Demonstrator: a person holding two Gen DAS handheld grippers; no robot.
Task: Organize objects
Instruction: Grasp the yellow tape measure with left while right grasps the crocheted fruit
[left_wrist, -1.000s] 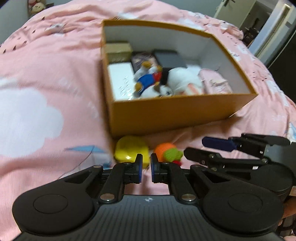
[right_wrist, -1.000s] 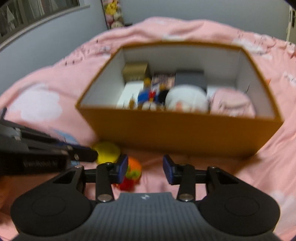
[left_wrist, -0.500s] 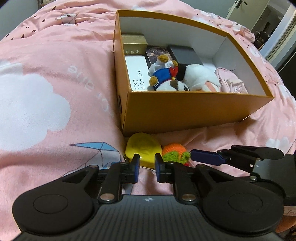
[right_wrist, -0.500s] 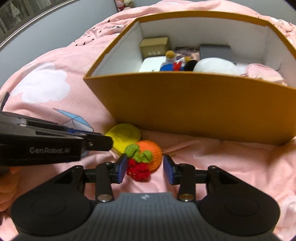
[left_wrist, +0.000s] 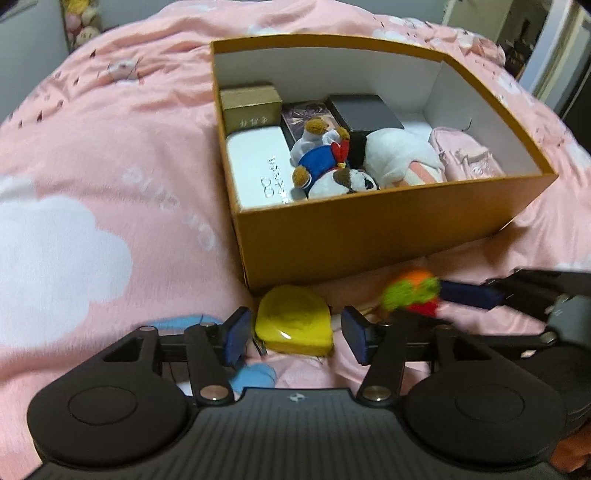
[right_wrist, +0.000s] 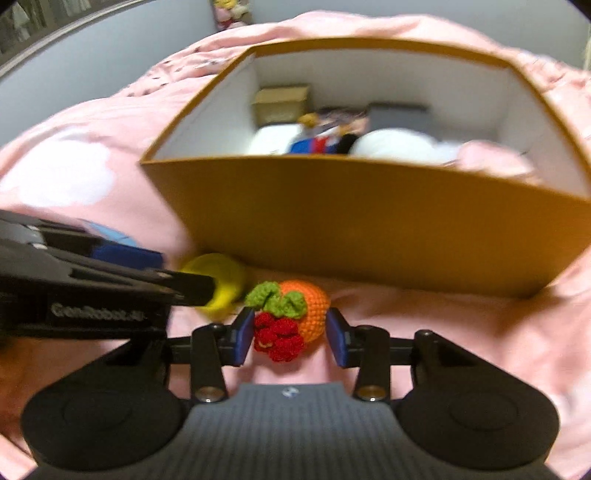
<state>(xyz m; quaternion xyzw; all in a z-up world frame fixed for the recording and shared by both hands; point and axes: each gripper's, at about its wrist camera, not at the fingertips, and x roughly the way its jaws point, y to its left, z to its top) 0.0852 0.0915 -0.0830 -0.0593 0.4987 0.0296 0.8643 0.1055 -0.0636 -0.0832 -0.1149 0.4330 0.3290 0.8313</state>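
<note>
**Two grippers at the toys in front of the box**

Left wrist view: The orange box (left_wrist: 369, 236) is seen standing open on the pink bedspread (left_wrist: 92, 147). Inside it, a gold box, a white case, a dark box, a bear in blue (left_wrist: 321, 158), a white plush and a pink pouch are noted. Just in front of the box's near wall, a yellow toy (left_wrist: 293, 325) lies on the bedspread. The left gripper (left_wrist: 293, 334) is placed around this toy; its jaws are opening, with the toy between them and a small gap visible on each side, so the pads do not press on it. To the right of the yellow toy, a knitted orange toy (left_wrist: 413, 291) is seen, blurred, at the fingers of the right gripper (left_wrist: 439, 301).

Right wrist view: The knitted orange toy (right_wrist: 291, 317), with green leaves and a red cluster, is found in front of the box (right_wrist: 369, 236), between the blue pads of the right gripper (right_wrist: 290, 338). The pads appear to touch both of its sides, so it is recorded as clamped. The yellow toy (right_wrist: 225, 288) lies just left of it, partly hidden by a finger of the left gripper (right_wrist: 177, 273).
</note>
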